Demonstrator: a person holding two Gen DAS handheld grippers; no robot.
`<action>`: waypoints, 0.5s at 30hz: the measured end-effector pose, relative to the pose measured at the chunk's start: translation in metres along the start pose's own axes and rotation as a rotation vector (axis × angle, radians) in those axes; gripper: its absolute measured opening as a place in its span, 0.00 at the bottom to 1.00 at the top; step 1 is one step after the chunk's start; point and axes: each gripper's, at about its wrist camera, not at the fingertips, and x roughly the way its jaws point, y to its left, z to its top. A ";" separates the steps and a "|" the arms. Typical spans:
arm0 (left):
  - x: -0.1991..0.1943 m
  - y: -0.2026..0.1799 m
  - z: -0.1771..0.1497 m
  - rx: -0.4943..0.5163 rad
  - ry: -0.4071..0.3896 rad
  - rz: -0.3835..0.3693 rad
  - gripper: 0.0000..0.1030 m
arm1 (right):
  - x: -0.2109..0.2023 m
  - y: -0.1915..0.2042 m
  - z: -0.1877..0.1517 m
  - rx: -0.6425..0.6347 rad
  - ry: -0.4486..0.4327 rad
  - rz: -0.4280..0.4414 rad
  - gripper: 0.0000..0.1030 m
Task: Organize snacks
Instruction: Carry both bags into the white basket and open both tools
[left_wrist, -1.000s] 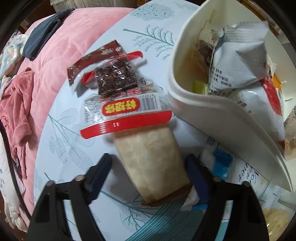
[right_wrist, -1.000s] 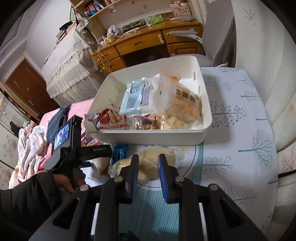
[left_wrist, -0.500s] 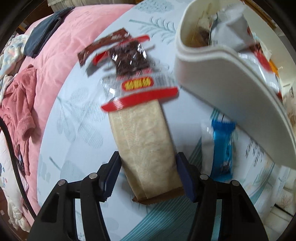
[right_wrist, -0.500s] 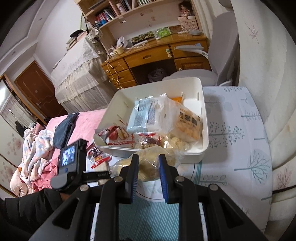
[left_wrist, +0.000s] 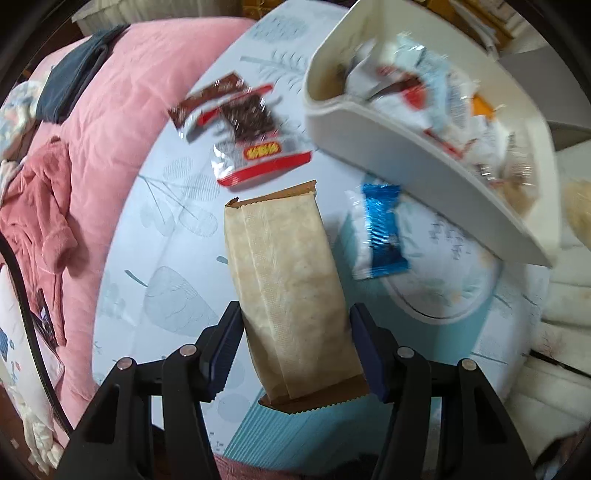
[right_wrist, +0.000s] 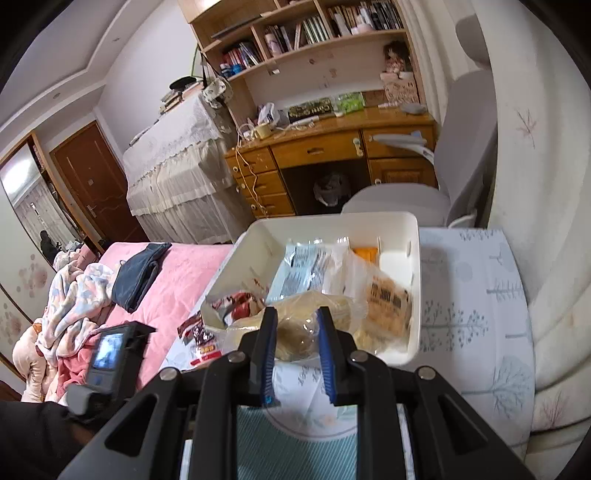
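Note:
My left gripper (left_wrist: 293, 325) is shut on a tan paper snack pack (left_wrist: 284, 280) and holds it above the tablecloth. A red-and-clear snack bag (left_wrist: 251, 147) and a blue-and-white packet (left_wrist: 380, 236) lie on the table beyond it. My right gripper (right_wrist: 293, 325) is shut on a clear bag of yellowish snacks (right_wrist: 295, 325), lifted at the near rim of the white bin (right_wrist: 417, 280), which holds several packets. The bin also shows in the left wrist view (left_wrist: 406, 147).
A pink bed (left_wrist: 103, 122) with clothes lies left of the table. A grey chair (right_wrist: 436, 184) and a wooden desk (right_wrist: 332, 147) stand behind the bin. The patterned tablecloth (right_wrist: 472, 302) extends right of the bin.
My left gripper closed on the tan pack and lifted it away from the red bag. My right gripper raised the clear bag up toward the bin's rim.

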 end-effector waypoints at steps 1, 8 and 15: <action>-0.008 -0.001 0.000 0.008 -0.007 -0.004 0.56 | 0.000 0.000 0.002 -0.005 -0.007 0.000 0.21; -0.062 -0.019 0.015 0.074 -0.058 -0.026 0.56 | 0.005 0.000 0.016 -0.038 -0.057 -0.006 0.21; -0.103 -0.048 0.054 0.151 -0.160 -0.058 0.56 | 0.021 -0.008 0.029 -0.037 -0.079 -0.018 0.21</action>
